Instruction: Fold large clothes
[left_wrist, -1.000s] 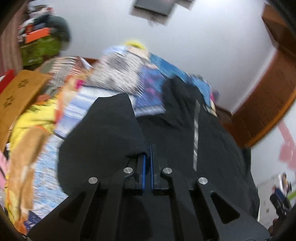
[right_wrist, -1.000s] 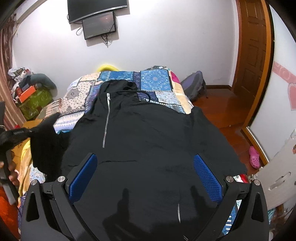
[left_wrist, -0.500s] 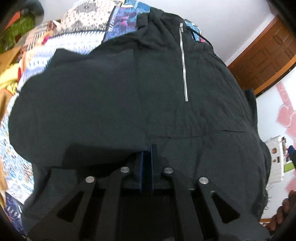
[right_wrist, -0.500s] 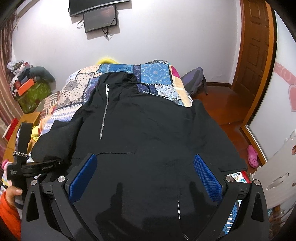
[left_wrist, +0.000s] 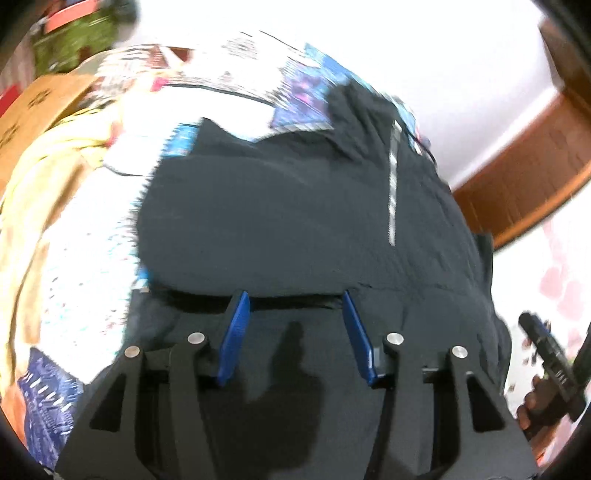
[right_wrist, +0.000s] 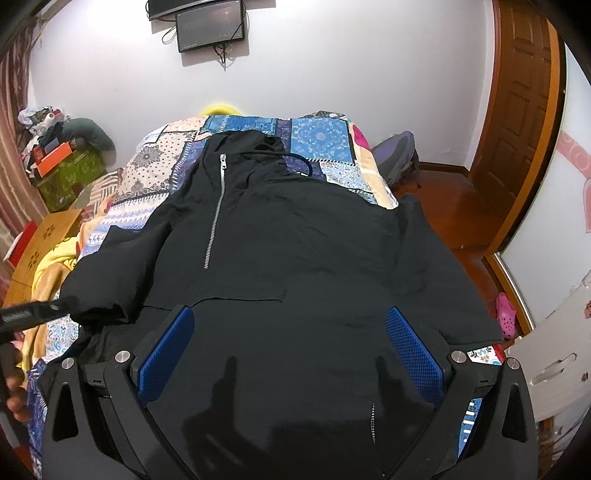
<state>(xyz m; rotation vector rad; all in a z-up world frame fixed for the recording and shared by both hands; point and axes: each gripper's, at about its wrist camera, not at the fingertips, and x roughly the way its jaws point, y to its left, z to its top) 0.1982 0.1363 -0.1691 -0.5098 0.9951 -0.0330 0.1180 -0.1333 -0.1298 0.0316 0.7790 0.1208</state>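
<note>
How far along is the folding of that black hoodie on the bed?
Early. One sleeve already lies folded across the black hoodie. The left gripper is opening, nothing pinched between its jaws. The right gripper hovers open. The other sleeve and the body remain unfolded.

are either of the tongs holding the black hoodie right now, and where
Nothing is held. The left tongs are opening above the black hoodie, with no cloth between the pads. The right tongs stand wide open over its front, gripping nothing.
</note>
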